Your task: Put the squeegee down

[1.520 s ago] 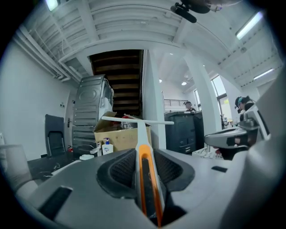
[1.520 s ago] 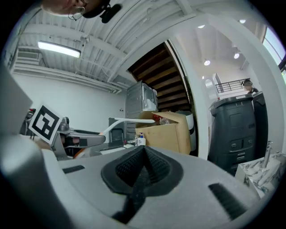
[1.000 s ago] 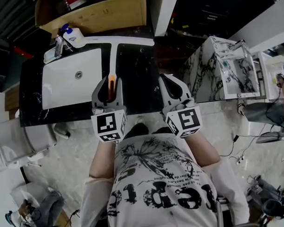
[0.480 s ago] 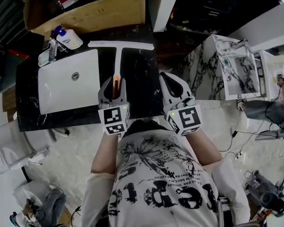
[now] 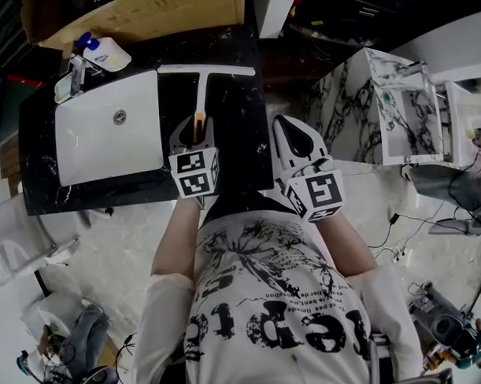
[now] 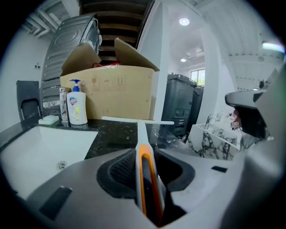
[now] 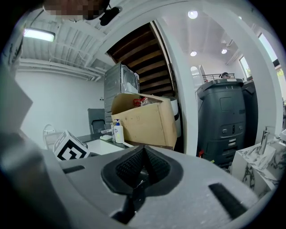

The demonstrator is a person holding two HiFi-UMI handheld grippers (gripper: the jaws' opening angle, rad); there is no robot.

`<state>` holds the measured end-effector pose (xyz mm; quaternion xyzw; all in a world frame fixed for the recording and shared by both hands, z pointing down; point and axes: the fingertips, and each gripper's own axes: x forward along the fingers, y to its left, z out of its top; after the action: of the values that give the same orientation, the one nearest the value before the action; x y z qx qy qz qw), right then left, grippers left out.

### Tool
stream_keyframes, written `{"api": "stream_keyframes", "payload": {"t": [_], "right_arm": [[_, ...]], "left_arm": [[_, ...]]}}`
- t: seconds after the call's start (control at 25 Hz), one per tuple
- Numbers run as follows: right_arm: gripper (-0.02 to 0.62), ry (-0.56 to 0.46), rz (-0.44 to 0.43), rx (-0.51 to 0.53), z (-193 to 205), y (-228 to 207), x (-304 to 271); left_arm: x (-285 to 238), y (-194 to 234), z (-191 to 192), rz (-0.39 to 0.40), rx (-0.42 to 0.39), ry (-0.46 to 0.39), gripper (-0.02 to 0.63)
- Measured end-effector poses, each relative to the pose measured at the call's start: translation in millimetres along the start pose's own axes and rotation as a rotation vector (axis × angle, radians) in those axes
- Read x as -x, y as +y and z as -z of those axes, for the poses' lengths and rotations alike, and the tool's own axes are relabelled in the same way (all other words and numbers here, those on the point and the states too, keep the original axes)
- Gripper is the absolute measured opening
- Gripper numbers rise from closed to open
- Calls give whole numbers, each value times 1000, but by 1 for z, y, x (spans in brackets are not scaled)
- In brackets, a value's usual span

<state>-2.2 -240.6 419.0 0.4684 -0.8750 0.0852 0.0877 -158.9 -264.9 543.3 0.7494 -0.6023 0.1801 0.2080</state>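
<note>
- The left tool pinches the squeegee just right of the sink, over the bench.
- The right tool, farther right, is pressed together.

The squeegee is white, with an orange strip down its handle. The counter is black with thin white veins, and the sink is plain white. The left gripper and right gripper are grey with black ribbed pads, each cube white with black square markers. The box is tan. The bottle is white with a blue pump. The bin is dark grey. The vanity is white marble with black veins. The shirt is white with black print.
</note>
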Motion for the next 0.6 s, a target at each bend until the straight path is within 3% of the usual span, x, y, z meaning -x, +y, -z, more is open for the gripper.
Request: {"api": "stream_keyframes", "payload": {"t": [0.36, 0.6], "right_arm": [[-8, -13, 13, -12, -3, -10, 0], [-8, -14, 14, -16, -4, -12, 1]], "left_arm": [[-18, -1, 18, -20, -20, 147, 129], [-26, 4, 24, -64, -67, 201, 129]]}}
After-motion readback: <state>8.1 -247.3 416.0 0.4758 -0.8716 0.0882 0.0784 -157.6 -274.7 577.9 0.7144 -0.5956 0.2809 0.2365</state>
